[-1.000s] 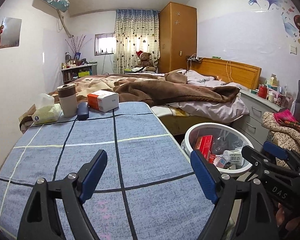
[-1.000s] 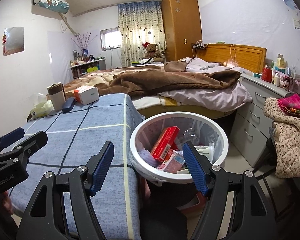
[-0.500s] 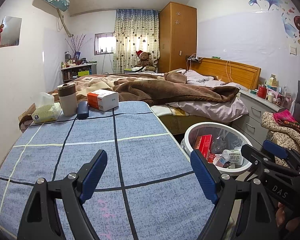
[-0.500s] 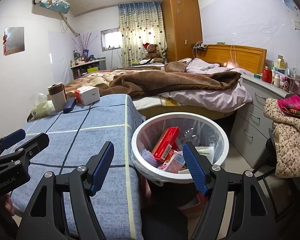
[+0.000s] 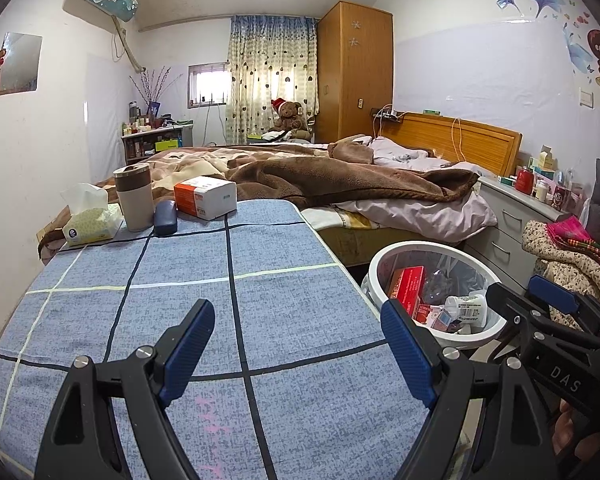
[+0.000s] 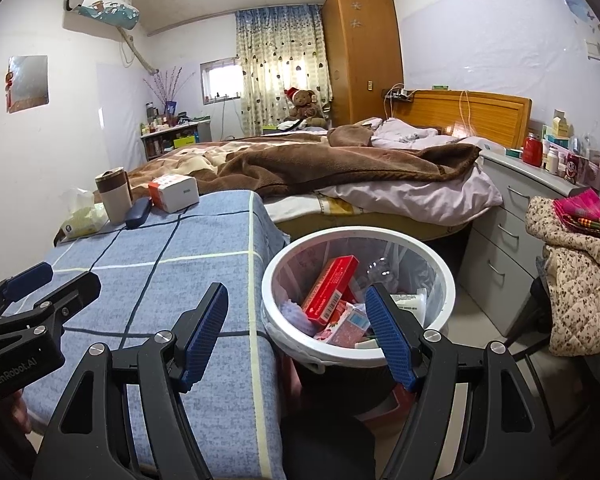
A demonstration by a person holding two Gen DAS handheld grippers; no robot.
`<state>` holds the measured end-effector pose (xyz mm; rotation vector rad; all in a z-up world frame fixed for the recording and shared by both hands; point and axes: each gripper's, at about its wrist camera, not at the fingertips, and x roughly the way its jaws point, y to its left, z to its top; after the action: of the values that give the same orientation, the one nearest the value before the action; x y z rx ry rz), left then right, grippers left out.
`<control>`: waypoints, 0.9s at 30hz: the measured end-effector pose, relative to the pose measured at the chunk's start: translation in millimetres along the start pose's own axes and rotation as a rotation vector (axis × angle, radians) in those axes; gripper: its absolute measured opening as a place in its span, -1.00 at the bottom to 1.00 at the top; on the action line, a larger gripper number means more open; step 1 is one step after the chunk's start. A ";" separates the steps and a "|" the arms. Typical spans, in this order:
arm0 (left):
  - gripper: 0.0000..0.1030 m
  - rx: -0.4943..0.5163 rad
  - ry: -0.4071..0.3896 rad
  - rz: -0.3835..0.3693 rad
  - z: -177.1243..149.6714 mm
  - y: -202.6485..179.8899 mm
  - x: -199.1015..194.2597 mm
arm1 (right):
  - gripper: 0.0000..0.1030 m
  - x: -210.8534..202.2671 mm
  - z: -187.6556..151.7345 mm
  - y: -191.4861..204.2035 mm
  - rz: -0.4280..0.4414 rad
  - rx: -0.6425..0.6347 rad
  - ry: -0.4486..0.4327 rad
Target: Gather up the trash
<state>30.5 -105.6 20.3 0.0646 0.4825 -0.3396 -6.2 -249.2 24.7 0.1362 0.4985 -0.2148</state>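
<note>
A white round bin lined with clear plastic stands on the floor beside the table, holding a red box, a pink carton and other packets; the left wrist view shows the bin at right. My right gripper hovers open near the bin's front rim, nothing between its blue pads. Over the blue checked tablecloth, my left gripper stands open and empty. At the table's far end sit an orange-and-white box, a beige cup, a dark case and a tissue pack.
Behind the table lies a bed with a brown blanket. A grey drawer unit with bottles stands at right, next to a chair draped with floral clothing. Floor shows between bin and drawers.
</note>
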 end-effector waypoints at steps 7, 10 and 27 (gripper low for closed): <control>0.68 0.002 -0.002 0.002 0.5 -2.0 0.6 | 0.41 -0.5 0.3 -0.7 0.003 0.001 -0.001; 0.68 0.002 -0.002 0.003 0.5 -2.0 0.5 | 0.41 -0.5 0.2 -0.4 0.002 0.000 -0.001; 0.68 -0.011 0.004 0.007 -0.6 -0.2 1.7 | 0.41 -0.1 0.4 -0.6 0.007 0.000 0.000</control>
<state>31.6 -106.2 19.0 0.0562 0.4876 -0.3296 -6.2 -249.8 25.1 0.1375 0.4985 -0.2082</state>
